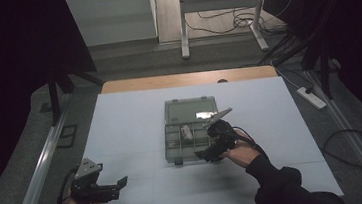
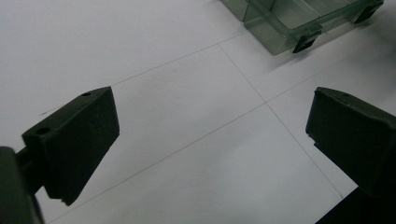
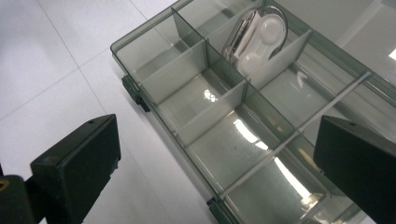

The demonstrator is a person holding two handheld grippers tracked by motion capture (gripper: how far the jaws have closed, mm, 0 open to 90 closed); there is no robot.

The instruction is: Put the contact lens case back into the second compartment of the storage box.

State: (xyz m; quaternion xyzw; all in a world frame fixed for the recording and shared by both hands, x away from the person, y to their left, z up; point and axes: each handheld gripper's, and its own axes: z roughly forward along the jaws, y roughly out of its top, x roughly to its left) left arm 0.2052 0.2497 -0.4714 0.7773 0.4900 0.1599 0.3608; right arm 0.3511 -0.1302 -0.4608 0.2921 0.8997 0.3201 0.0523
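Observation:
A clear, greenish compartment box (image 1: 175, 145) lies open in the middle of the white table, its lid (image 1: 190, 109) folded back to the far side. A small white object with a metal ring (image 1: 187, 131) (image 3: 257, 39) rests in one of the middle compartments; the other compartments that I can see hold nothing. My right gripper (image 1: 206, 155) (image 3: 217, 144) hovers over the box's (image 3: 210, 107) near right part, open with nothing between its jaws. My left gripper (image 1: 119, 184) (image 2: 210, 121) is open above bare table at the front left, with the box's near corner (image 2: 289, 23) ahead of it.
The white table surface (image 1: 130, 122) ends in a wooden strip (image 1: 187, 79) at the far side. On the floor to the right lie a power strip (image 1: 311, 97) and cables. A metal desk frame (image 1: 221, 22) stands beyond the table.

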